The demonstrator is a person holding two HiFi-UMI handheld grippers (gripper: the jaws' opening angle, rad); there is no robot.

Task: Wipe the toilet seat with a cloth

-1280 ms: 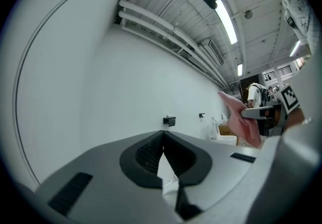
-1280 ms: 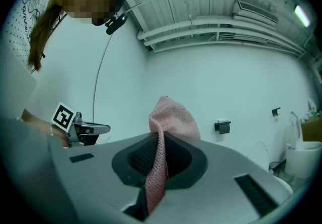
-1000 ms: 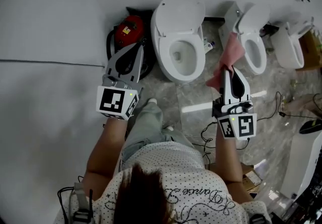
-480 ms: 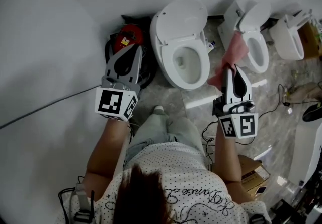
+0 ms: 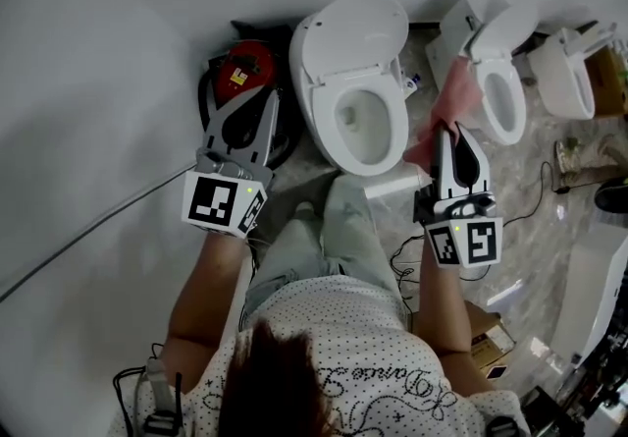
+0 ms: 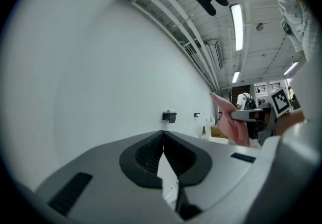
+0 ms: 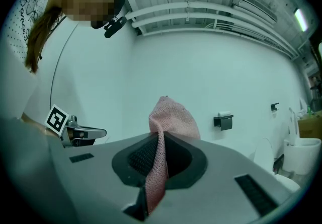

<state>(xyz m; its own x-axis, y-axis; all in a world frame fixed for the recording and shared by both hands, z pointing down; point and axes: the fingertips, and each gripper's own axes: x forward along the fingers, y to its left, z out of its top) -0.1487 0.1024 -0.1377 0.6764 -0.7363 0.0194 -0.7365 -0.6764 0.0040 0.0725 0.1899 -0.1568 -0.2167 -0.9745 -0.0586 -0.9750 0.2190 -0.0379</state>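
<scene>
Right gripper (image 5: 449, 134) is clamped on the pink cloth (image 5: 448, 96), toilet seat (image 5: 318, 121) just ahead-left of it; left gripper (image 5: 265, 97) is closed on nothing.

- Red appliance (image 5: 238, 72) beside toilet (image 5: 351, 52): lower part was hidden behind left gripper (image 5: 271, 93); kind could not be told.
- Pink cloth (image 5: 453, 91): lower end was hidden inside right gripper (image 5: 449, 133).
- Cardboard box (image 5: 610, 81): was cut off by right edge.
- Wall fixture (image 6: 169, 116): was too small to identify.
</scene>
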